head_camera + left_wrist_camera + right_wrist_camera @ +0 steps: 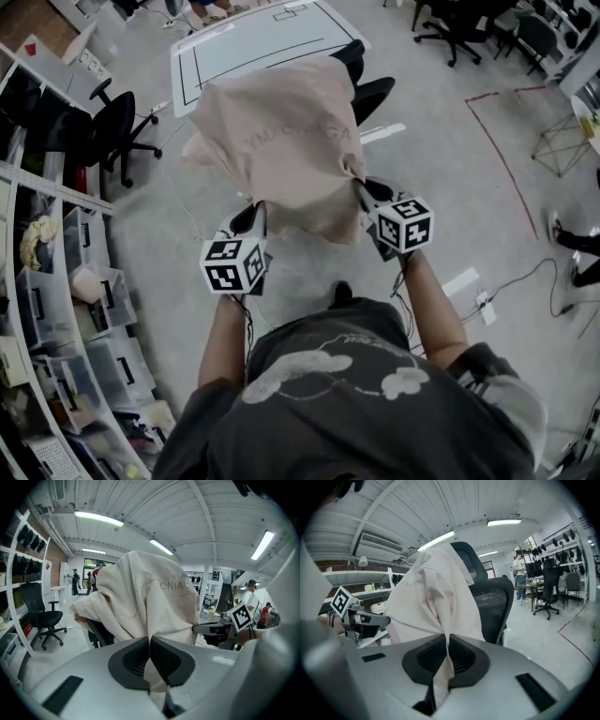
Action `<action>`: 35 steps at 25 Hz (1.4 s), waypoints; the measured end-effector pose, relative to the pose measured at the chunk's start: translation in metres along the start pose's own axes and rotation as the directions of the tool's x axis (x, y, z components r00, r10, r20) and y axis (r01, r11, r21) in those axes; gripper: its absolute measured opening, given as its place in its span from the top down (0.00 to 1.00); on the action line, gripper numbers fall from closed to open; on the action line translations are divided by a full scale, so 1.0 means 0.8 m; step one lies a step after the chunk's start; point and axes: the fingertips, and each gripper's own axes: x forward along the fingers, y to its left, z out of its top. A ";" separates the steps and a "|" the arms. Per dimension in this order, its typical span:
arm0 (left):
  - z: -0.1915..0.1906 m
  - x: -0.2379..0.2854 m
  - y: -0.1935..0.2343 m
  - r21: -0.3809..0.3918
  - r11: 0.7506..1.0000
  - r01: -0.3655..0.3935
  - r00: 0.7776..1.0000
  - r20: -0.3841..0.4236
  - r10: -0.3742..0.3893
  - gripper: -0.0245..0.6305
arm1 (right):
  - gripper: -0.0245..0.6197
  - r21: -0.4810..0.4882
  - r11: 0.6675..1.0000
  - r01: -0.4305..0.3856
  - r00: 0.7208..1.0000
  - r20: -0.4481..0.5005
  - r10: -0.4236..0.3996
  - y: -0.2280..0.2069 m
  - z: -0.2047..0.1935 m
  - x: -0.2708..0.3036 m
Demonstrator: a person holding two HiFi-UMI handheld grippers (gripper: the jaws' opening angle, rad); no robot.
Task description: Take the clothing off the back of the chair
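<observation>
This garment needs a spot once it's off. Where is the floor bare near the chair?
Bare floor lies right of the chair under the garment, out to the red tape line. The left is crowded: shelves of bins and another black chair. Near right, a power strip lies on the floor.

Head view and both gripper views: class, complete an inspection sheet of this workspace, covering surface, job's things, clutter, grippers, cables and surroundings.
Surface: grey floor, with a red tape line on it.
Job's things: beige garment draped over the black chair.
Clutter: storage bins on shelving at the left.
Grippers: left gripper and right gripper are both shut on the garment's lower edge.
Cables: power strip with its cable on the floor.
Surroundings: office chair, white marked sheet.
</observation>
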 end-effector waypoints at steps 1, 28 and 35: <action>-0.002 -0.003 0.004 0.001 1.000 0.011 1.000 -0.002 -0.011 0.96 | 0.96 0.003 1.000 0.009 1.000 -0.001 -0.009 0.005 -0.003 0.000; -0.079 -0.139 0.048 0.066 0.953 0.294 0.955 -0.044 -0.292 0.96 | 0.96 0.098 0.955 0.281 0.959 0.012 -0.284 0.185 -0.084 -0.091; -0.116 -0.194 0.057 0.074 0.936 0.343 0.938 -0.070 -0.339 0.96 | 0.96 0.129 0.937 0.325 0.945 0.005 -0.328 0.246 -0.123 -0.118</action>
